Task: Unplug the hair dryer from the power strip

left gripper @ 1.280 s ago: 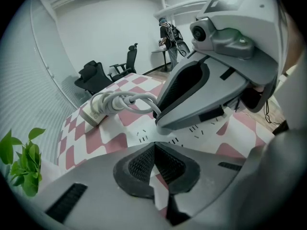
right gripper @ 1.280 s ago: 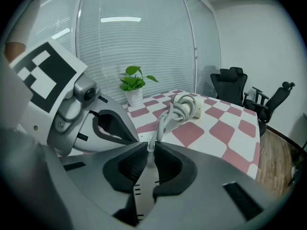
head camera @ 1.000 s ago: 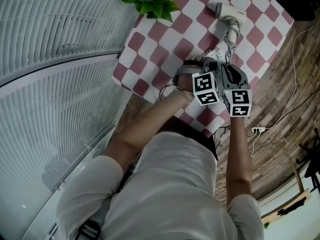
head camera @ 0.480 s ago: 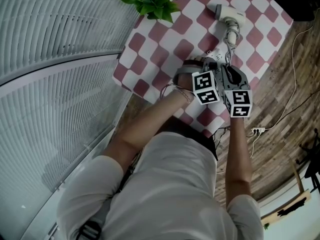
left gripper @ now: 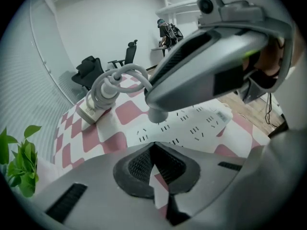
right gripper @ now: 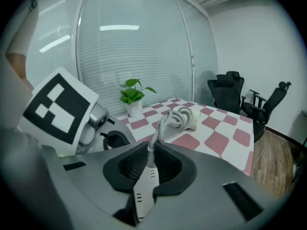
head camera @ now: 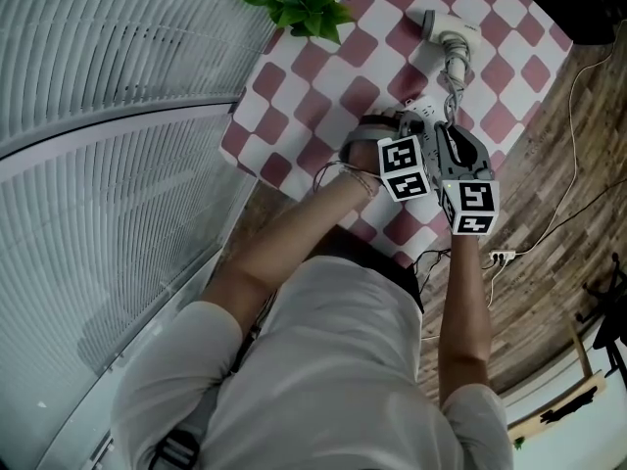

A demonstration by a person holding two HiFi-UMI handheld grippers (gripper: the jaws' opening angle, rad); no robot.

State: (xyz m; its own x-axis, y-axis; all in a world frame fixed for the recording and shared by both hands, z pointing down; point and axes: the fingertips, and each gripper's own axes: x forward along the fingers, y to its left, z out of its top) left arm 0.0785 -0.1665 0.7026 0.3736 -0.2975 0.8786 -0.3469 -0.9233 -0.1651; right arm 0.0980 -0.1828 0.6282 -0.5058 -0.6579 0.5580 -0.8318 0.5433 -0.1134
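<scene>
Right now everything turns on one line: the plug (right gripper: 152, 158) has to leave the power strip (left gripper: 192, 123) straight up off its socket face, and the right gripper (right gripper: 152, 152) is the one placed to do that. Its jaws are pinched on the plug just where the cord (left gripper: 122, 75) leaves it. Through the gap under the pads I see the strip's white slotted face directly below, so the strip lies beneath this gripper and a little toward me.

From the left gripper view the strip's long axis runs across in front of me, lower left to right. The right gripper reaches in over it from the upper right, angled down rather than vertical. I cannot tell whether the prongs are already clear of the socket.

I read the left gripper (left gripper: 151, 147) as the hold-down. Its jaws are pressed together with nothing between them. It points steeply down at the strip's near edge, close beside the right one, though I cannot confirm actual contact.

Beyond both grippers, the cord loops away across the checked tablecloth (head camera: 294, 76) to the hair dryer (head camera: 438, 23), which lies near the far edge of the table, well apart from the strip. In my judgement the loops give enough slack that the cord should not resist an upward pull. The risk is the strip lifting with the plug if the left tips are not bearing on it.
</scene>
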